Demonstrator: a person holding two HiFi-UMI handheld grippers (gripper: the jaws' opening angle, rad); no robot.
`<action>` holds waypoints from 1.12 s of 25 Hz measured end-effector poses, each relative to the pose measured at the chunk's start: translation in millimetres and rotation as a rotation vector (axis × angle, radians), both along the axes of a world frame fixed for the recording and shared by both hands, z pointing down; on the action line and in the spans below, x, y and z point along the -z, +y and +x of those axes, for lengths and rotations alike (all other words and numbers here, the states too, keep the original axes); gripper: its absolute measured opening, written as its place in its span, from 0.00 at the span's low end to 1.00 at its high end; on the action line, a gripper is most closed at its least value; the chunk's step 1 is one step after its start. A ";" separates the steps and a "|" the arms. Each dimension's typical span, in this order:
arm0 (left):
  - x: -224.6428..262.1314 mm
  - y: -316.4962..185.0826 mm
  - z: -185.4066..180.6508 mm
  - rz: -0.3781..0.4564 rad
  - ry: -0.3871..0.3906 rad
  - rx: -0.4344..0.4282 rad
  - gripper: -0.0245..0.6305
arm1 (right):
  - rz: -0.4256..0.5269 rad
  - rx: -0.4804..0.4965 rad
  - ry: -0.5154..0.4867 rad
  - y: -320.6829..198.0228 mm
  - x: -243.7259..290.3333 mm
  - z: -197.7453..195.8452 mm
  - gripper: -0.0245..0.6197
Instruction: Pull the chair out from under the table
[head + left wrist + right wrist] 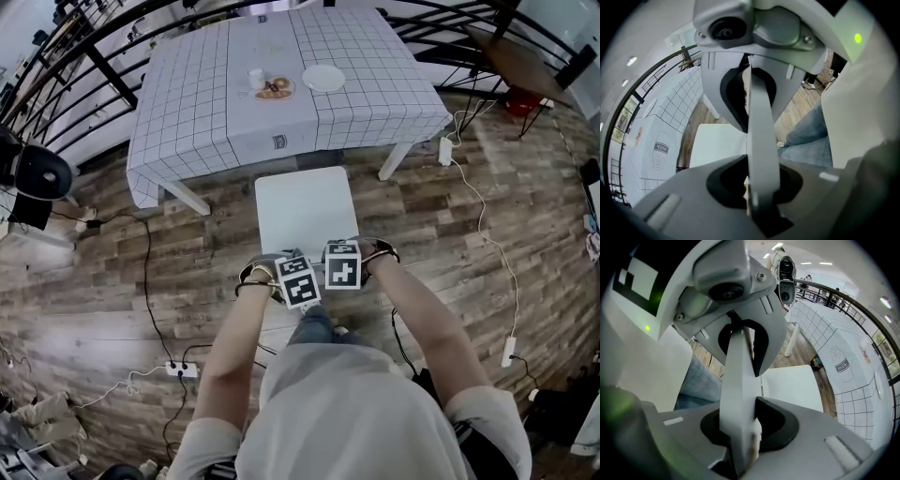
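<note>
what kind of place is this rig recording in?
Likely a staged indoor dining corner: a table under a grid cloth with a plate on it, a white chair, and a power strip on the wood floor.

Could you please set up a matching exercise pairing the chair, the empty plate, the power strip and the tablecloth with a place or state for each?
Things:
1. chair
2. empty plate
3. power strip
4. tablecloth

Descriptions:
A. white with dark grid lines
B. on the floor, cables plugged in
C. back clamped by the left gripper and right gripper
D. beside the food dish

Pairs: 1-C, 2-D, 3-B, 4-A.
</note>
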State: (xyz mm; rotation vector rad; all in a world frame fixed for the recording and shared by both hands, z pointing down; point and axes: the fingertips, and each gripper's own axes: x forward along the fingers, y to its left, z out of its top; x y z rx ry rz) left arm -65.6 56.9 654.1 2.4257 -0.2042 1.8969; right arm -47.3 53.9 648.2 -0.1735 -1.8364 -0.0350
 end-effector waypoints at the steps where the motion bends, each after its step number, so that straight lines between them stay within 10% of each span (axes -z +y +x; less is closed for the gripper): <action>1: -0.1 3.8 0.6 -0.002 0.000 0.000 0.15 | -0.002 -0.001 -0.001 3.9 -0.2 0.5 0.16; 28: 3.1 61.2 13.0 -0.011 0.002 0.009 0.15 | -0.019 0.012 0.009 61.1 2.3 12.9 0.16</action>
